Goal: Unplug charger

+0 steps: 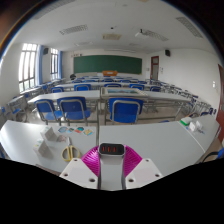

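The fingers [111, 170] are gripping a small dark charger [111, 150] held clear above the worktop [150, 138], suggesting unplugging is done.

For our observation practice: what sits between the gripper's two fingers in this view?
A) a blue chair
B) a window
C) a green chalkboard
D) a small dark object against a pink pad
D: a small dark object sits between the fingers of the gripper against the pink pad; whether they press on it is unclear. The blue chairs stand far beyond.
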